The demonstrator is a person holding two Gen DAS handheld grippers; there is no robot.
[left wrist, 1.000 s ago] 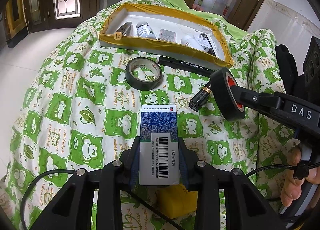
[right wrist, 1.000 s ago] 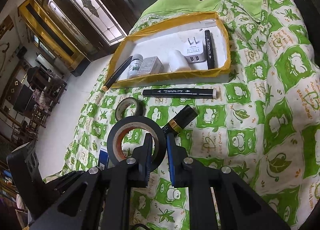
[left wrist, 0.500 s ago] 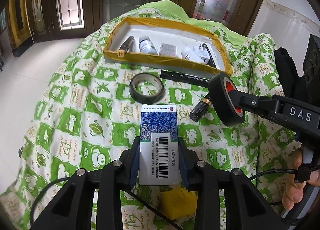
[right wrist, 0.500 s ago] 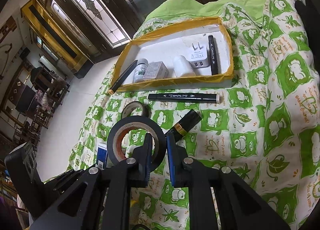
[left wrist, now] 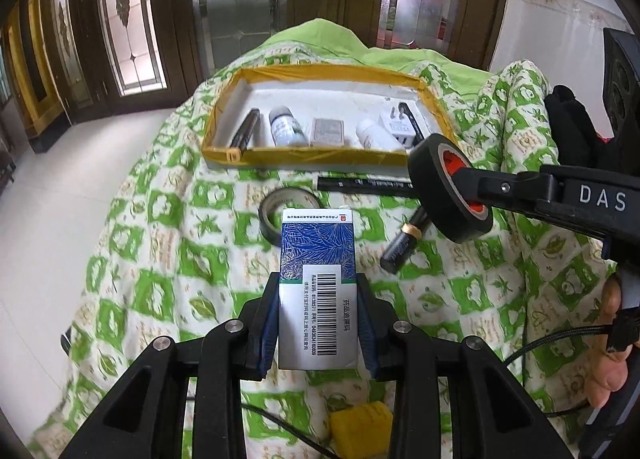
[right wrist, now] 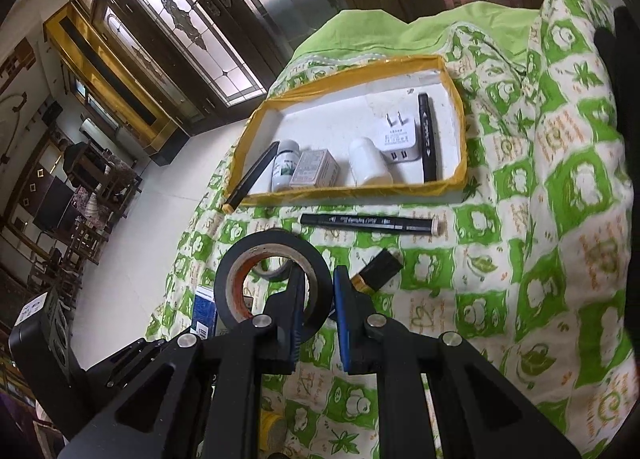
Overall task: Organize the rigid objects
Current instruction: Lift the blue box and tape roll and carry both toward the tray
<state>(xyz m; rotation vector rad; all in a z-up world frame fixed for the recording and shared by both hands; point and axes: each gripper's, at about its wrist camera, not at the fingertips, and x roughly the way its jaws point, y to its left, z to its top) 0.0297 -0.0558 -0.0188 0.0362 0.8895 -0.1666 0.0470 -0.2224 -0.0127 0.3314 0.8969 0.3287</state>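
Observation:
My left gripper (left wrist: 318, 291) is shut on a blue and white medicine box (left wrist: 318, 279), held above the green patterned cloth. My right gripper (right wrist: 318, 279) is shut on a black tape roll (right wrist: 274, 283) with a red core, also held up; the roll shows in the left wrist view (left wrist: 448, 187). A yellow-rimmed white tray (left wrist: 304, 157) lies at the far side, also in the right wrist view (right wrist: 340, 193). It holds a pen, a small bottle, a small box, a white bottle, a white plug and a black marker.
On the cloth before the tray lie a black marker (right wrist: 368, 221), a second black tape roll (left wrist: 276, 211) and a black tube with a gold band (left wrist: 404, 247). A yellow block (left wrist: 360, 425) lies near me. White floor lies to the left.
Both grippers have risen and drawn nearer to the tray with their objects still held. The tray looks larger and more central now.

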